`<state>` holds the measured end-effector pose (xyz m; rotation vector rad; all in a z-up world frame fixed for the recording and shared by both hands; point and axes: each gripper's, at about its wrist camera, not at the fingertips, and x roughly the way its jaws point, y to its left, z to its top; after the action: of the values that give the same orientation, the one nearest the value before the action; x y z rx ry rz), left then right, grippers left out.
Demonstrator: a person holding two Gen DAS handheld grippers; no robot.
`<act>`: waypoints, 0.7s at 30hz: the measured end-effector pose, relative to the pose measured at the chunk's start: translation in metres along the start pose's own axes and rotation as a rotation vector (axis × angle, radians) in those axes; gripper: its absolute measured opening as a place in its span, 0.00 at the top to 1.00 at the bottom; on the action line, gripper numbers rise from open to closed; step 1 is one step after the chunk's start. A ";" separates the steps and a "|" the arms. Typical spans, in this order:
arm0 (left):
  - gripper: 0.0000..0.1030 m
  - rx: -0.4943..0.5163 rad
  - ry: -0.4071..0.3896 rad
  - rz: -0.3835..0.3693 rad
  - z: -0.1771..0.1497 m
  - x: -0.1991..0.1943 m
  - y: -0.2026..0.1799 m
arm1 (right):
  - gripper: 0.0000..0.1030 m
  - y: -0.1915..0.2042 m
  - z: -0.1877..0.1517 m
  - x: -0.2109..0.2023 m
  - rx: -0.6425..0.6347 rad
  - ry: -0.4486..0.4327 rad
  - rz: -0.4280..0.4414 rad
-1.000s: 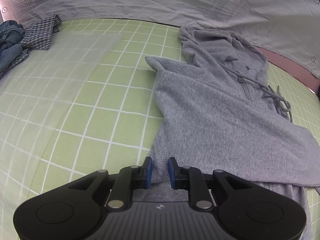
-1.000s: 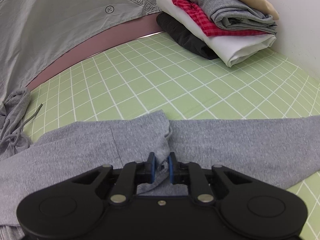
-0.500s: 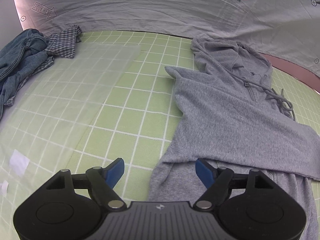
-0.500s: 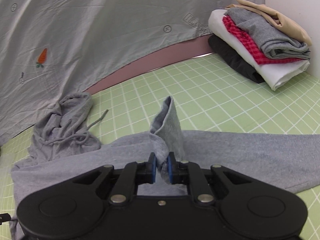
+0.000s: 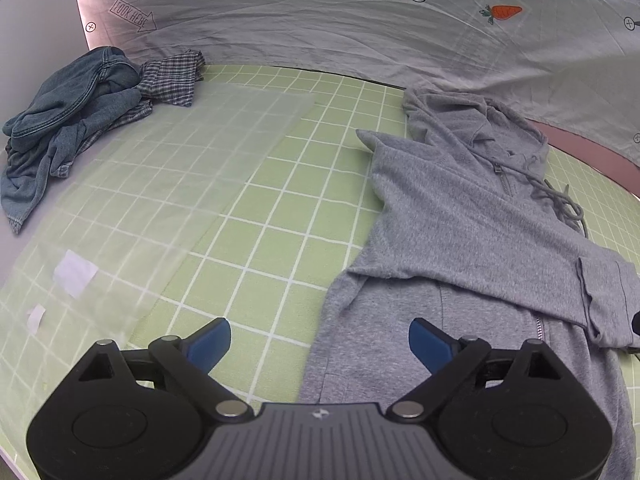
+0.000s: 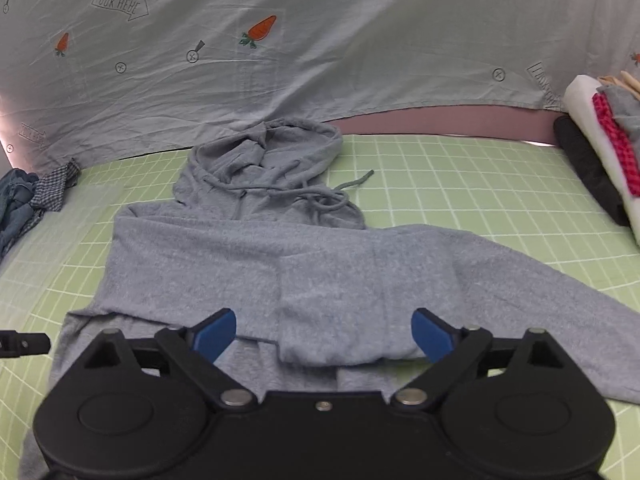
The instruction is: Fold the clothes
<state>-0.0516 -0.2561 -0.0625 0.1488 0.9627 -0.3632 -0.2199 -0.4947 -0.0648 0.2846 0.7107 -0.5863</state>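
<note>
- On the green grid mat [image 6: 460,168], the grey hoodie [image 6: 240,264] is lying face up, hood at 12 o'clock, one sleeve now folded across the chest.
- The right gripper [image 6: 324,330] is opening, having dropped the sleeve cuff it pinched a second ago; nothing is between its jaws.
- The left gripper [image 5: 319,340] is opening too, empty, off the hem it was holding.
- The sleeve fold is looking done.
- The hoodie's hem is hiding behind both grippers; the stack of folded clothes [image 6: 604,144] at 3 o'clock is running off-frame.

Even soft light, fisheye-bowed edges, slight blur
</note>
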 end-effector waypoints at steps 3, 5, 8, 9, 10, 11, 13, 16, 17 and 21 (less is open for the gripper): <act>0.07 0.023 -0.013 -0.004 0.008 0.002 -0.021 | 0.00 -0.035 -0.005 0.000 0.050 -0.001 -0.077; 0.07 0.044 -0.024 -0.017 0.015 0.004 -0.040 | 0.00 -0.062 -0.009 0.001 0.109 -0.001 -0.133; 0.07 0.083 -0.040 -0.046 0.026 0.011 -0.071 | 0.00 -0.103 -0.016 0.005 0.174 -0.019 -0.238; 0.07 0.100 -0.041 -0.055 0.029 0.014 -0.082 | 0.00 -0.115 -0.018 0.006 0.191 -0.029 -0.276; 0.07 0.119 -0.041 -0.065 0.033 0.018 -0.092 | 0.00 -0.127 -0.019 0.007 0.207 -0.034 -0.313; 0.07 0.136 -0.039 -0.074 0.036 0.021 -0.102 | 0.00 -0.138 -0.020 0.009 0.224 -0.039 -0.348; 0.07 0.163 -0.031 -0.089 0.041 0.028 -0.120 | 0.00 -0.160 -0.021 0.014 0.260 -0.038 -0.399; 0.07 0.200 -0.006 -0.115 0.049 0.039 -0.146 | 0.00 -0.189 -0.024 0.022 0.328 -0.020 -0.468; 0.07 0.223 0.003 -0.126 0.051 0.042 -0.154 | 0.00 -0.198 -0.026 0.024 0.351 -0.013 -0.493; 0.09 0.276 0.016 -0.179 0.055 0.048 -0.183 | 0.00 -0.221 -0.034 0.030 0.408 0.023 -0.552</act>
<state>-0.0510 -0.4531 -0.0646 0.3181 0.9416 -0.6608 -0.3510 -0.6700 -0.1215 0.4778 0.6889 -1.2609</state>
